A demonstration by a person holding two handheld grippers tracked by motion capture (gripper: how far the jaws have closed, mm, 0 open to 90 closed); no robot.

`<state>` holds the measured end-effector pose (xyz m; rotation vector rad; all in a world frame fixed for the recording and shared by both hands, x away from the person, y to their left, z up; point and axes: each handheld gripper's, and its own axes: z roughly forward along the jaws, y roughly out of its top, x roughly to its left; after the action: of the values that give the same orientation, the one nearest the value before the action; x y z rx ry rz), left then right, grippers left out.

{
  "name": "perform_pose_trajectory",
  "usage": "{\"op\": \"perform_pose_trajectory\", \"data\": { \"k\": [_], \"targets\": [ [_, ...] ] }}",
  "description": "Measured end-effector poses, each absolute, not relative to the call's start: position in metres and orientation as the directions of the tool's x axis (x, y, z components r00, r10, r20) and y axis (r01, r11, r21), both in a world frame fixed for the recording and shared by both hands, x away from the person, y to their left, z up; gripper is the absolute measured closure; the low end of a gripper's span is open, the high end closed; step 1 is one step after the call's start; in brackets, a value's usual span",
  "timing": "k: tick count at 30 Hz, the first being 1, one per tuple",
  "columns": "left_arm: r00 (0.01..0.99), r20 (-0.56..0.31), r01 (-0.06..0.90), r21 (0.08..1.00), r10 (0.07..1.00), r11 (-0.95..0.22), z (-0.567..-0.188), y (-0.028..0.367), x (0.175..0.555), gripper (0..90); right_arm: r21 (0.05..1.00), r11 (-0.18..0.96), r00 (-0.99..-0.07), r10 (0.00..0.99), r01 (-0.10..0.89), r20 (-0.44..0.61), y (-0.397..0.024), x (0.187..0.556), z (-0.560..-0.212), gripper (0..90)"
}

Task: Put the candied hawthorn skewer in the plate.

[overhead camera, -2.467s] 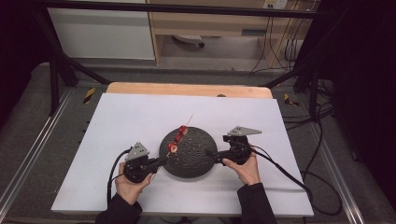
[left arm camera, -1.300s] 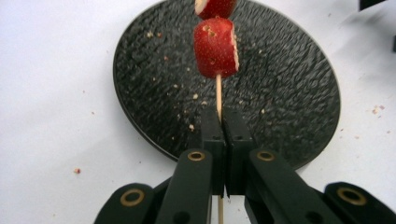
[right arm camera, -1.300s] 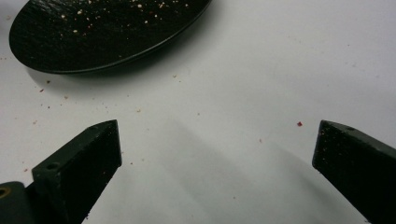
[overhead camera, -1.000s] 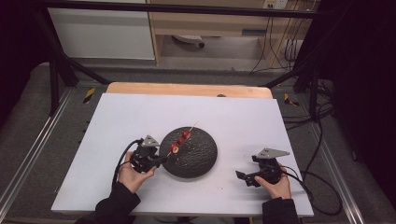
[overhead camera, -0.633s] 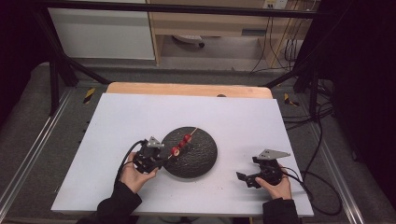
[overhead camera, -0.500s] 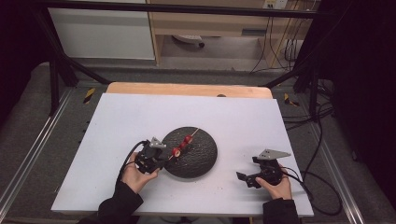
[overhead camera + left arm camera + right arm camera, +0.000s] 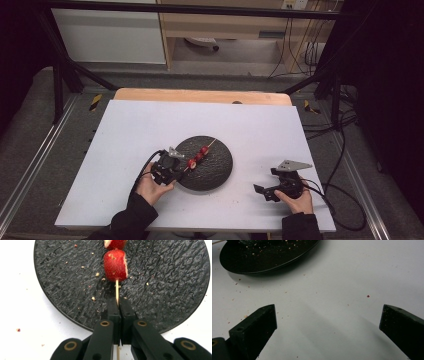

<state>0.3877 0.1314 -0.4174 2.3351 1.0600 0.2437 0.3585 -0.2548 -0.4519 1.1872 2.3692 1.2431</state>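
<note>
Left gripper view: left tool (image 7: 117,305) pinches skewer (image 7: 116,290) over plate (image 7: 175,290).

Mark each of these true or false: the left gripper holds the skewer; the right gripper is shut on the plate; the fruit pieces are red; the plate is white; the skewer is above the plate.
1. The left gripper holds the skewer. True: its fingers are shut on the stick.
2. The right gripper is shut on the plate. False: it is open, over the bare table, apart from the plate.
3. The fruit pieces on the skewer are red. True.
4. The plate is white. False: it is black, round and rough-textured.
5. The skewer is above the plate. True: the fruit end is over the plate.
</note>
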Motion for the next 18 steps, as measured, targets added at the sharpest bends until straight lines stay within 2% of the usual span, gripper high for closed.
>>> {"op": "perform_pose_trajectory", "data": {
  "k": [11, 13, 18],
  "targets": [
    [0.679, -0.054, 0.629, 0.555, 0.732, -0.544, -0.4177, 0.1279, 0.3881, 85.8, 0.766, 0.314, -0.648, 0.742, 0.56, 0.17, -0.2548, 0.3585, -0.4519, 1.7],
    [0.681, -0.052, 0.622, 0.566, 0.73, -0.541, -0.418, 0.1287, 0.3882, 82.0, 0.766, 0.315, -0.648, 0.743, 0.56, 0.168, -0.2547, 0.3587, -0.4521, 1.7],
    [0.697, -0.068, 0.599, 0.603, 0.714, -0.527, -0.4162, 0.1343, 0.3876, 65.5, 0.768, 0.314, -0.648, 0.743, 0.559, 0.168, -0.2548, 0.3588, -0.452, 1.7]
  ]
}}
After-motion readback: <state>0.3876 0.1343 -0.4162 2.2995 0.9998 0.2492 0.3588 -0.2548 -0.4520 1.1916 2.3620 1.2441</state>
